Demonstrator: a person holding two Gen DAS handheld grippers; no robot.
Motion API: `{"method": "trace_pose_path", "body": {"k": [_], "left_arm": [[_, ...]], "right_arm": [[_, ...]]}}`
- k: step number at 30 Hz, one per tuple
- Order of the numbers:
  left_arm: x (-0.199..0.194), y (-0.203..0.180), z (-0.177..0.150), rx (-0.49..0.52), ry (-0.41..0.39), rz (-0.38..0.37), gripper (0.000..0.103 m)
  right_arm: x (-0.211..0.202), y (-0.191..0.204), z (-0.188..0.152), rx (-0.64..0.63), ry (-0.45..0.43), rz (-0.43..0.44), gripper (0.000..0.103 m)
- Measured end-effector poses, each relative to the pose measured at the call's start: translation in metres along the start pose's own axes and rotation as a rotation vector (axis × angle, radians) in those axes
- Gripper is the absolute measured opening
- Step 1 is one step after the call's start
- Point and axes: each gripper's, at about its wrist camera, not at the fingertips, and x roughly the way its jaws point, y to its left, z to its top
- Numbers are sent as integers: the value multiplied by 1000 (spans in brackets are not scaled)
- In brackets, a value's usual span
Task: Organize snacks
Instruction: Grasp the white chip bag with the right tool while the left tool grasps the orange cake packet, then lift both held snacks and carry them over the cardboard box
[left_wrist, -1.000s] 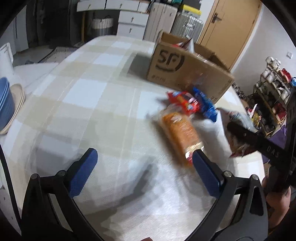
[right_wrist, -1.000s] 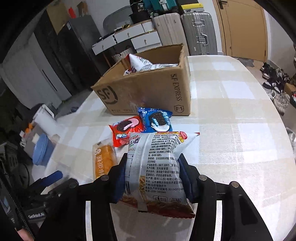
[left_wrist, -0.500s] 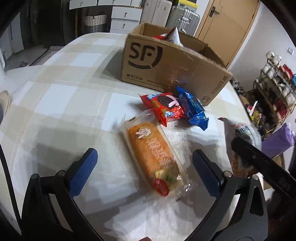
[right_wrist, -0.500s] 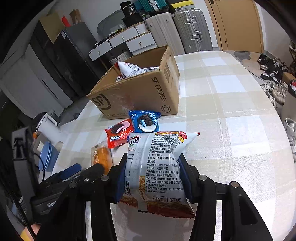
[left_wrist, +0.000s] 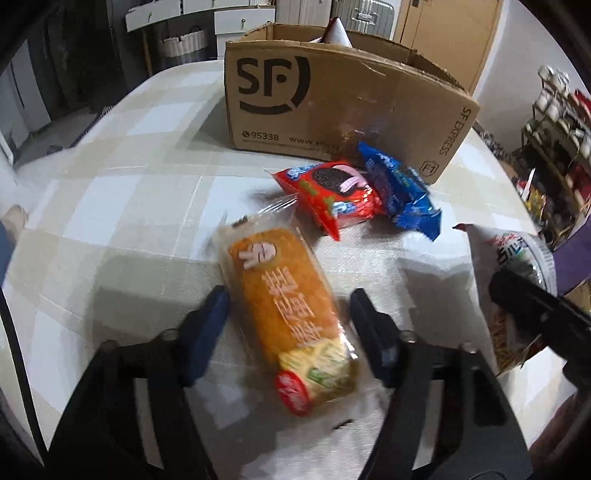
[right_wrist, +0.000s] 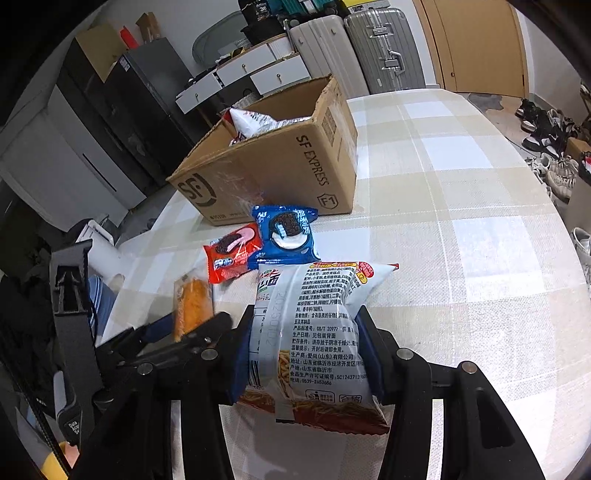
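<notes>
An orange bread packet (left_wrist: 273, 280) lies on the checked tablecloth between the blue pads of my left gripper (left_wrist: 290, 314). Its jaws are closing; the left pad is at the wrapper's edge and a small gap remains at the right pad. My right gripper (right_wrist: 304, 354) is shut on a white snack bag (right_wrist: 314, 332), which it holds upright above the table; the bag (left_wrist: 509, 258) also shows at the right of the left wrist view. A red cookie pack (left_wrist: 332, 192) and a blue cookie pack (left_wrist: 399, 195) lie in front of the open cardboard box (left_wrist: 332, 99), which holds other snack bags.
The table (right_wrist: 461, 221) stretches away to the right of the box. Suitcases (right_wrist: 384, 44) and white drawers (right_wrist: 258, 70) stand behind it. Shoes (right_wrist: 554, 147) lie on the floor at the right, by a shelf (left_wrist: 554, 129).
My left gripper has come forward over the orange packet and its jaws have narrowed around it. The right gripper has kept still with the white bag.
</notes>
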Motion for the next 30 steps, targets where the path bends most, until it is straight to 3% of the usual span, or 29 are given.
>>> {"method": "trace_pose_path", "body": {"k": [5, 17, 30], "left_arm": [[-7, 4, -3, 45, -16, -12, 36], [-17, 57, -15, -75, 1, -169, 34], [-55, 67, -29, -44, -54, -218, 34]], "right_arm": [[4, 3, -2, -6, 6, -10, 51], [2, 22, -10, -31, -3, 26, 51], [-7, 59, -18, -95, -40, 76, 51]]}}
